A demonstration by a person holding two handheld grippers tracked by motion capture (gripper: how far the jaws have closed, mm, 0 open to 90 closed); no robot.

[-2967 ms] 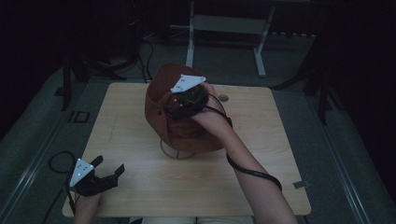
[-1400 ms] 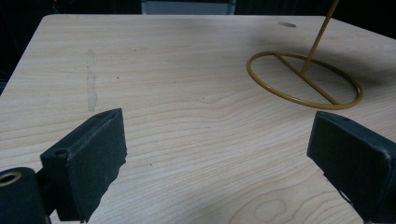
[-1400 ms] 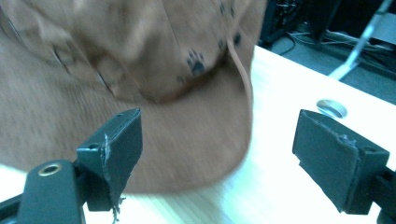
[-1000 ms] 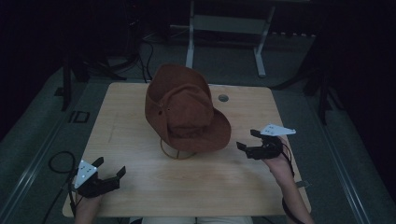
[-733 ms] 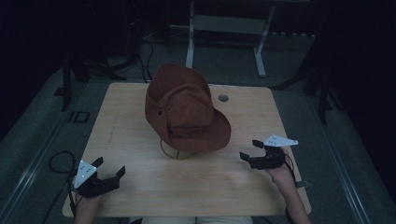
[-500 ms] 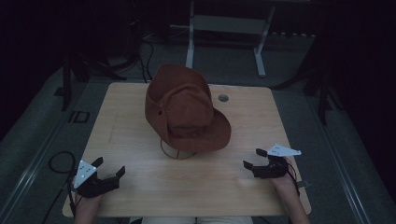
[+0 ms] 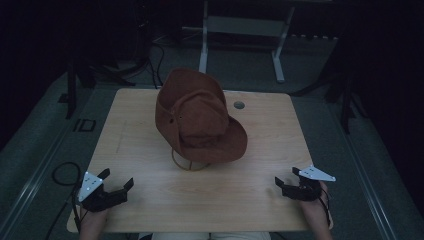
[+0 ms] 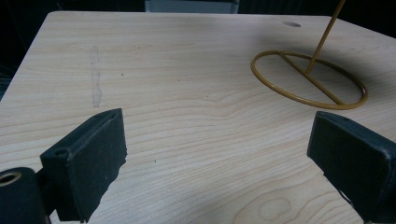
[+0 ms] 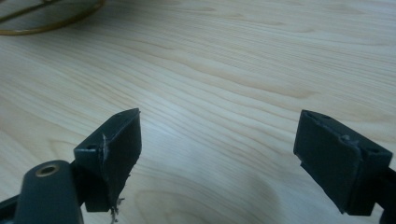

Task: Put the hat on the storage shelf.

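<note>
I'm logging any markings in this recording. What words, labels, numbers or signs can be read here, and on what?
"ID": pale marks on the grey floor left of the table; small and dim, so the reading is unsure.
No readable text on the brown hat, its wire stand, the table, the left gripper or the right gripper.

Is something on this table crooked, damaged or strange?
The brown hat sits tilted on its wire stand, with its brim drooping toward the right gripper. A pale streak marks the table. Nothing else stands out.
</note>
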